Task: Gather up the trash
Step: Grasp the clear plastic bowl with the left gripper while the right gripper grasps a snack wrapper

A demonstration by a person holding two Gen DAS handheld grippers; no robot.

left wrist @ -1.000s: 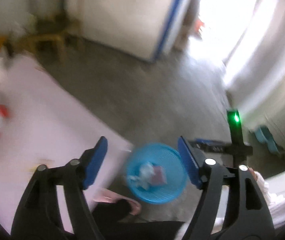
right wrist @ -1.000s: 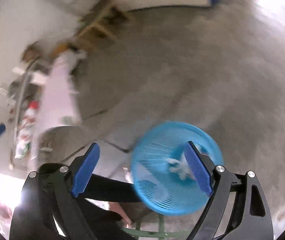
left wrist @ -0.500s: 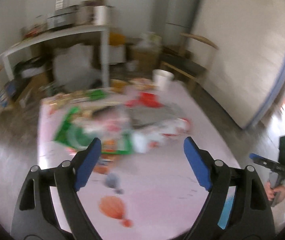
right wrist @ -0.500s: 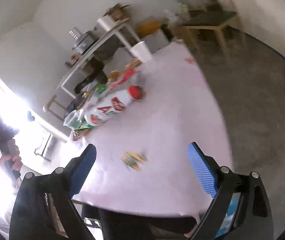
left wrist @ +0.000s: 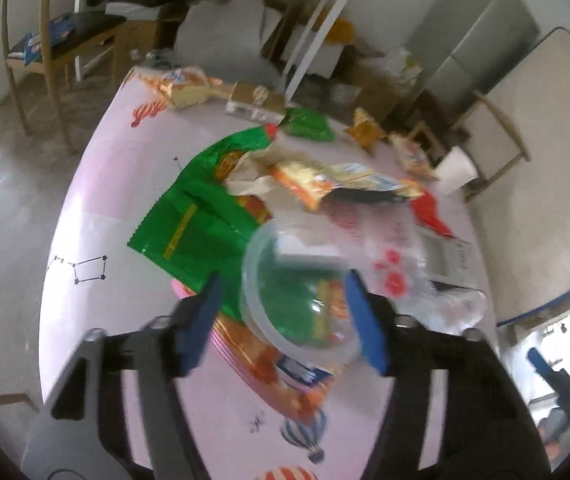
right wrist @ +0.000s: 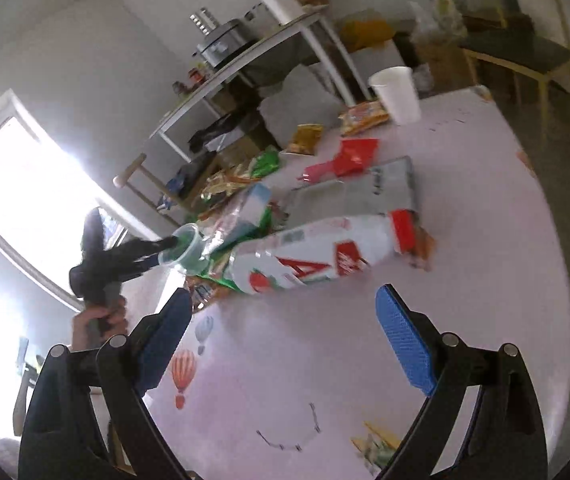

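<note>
Snack wrappers litter a pink table [left wrist: 97, 208]. A clear plastic cup [left wrist: 297, 292] lies on a green foil bag [left wrist: 189, 224]. My left gripper [left wrist: 283, 280] has its jaws closing with the cup between them. The right pad is at the cup's rim and the left pad stands a little off it. In the right wrist view the left gripper [right wrist: 165, 254] reaches the cup [right wrist: 185, 250] from the left. My right gripper [right wrist: 283, 296] hangs open over bare tablecloth with nothing between its fingers. A fallen white bottle with a red label [right wrist: 309, 256] lies just ahead of it.
An orange wrapper [left wrist: 325, 180], a red wrapper [right wrist: 349, 156], a grey pouch [right wrist: 365, 192] and a white paper cup [right wrist: 395, 94] lie farther back. Wooden chairs [left wrist: 45, 40], a white side table [right wrist: 269, 48] and a grey fridge [left wrist: 469, 40] stand around. A hand [right wrist: 97, 320] holds the left gripper.
A second ago both cameras looked down at a blue basket on the floor. Both have swung up over the table, and the left jaws have narrowed around the clear cup.
</note>
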